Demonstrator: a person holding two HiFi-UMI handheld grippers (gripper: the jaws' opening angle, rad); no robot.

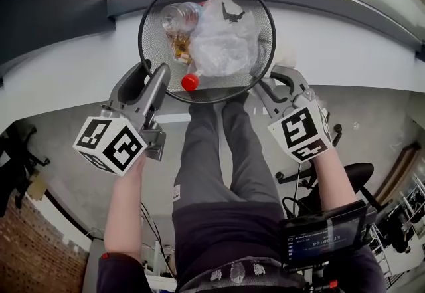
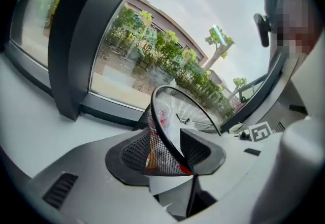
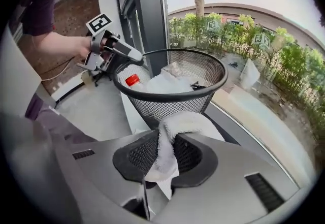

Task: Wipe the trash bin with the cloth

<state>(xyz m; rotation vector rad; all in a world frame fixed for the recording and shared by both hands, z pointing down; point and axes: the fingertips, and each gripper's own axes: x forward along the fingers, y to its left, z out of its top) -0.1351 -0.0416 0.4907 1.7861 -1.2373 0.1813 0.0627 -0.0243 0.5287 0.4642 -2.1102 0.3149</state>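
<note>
The left tool (image 2: 170,154) clamped the rim of the trash bin (image 3: 167,105), while the right tool (image 3: 163,156) pinched the white cloth (image 3: 180,122) close against its mesh wall.

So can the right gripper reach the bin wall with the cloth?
Likely yes: right gripper pinches the cloth right by the bin mesh, nothing between; left gripper holds the rim off to the side.

An office, judging by the swivel chair (image 1: 362,175) and wide curved window (image 2: 152,40).
</note>
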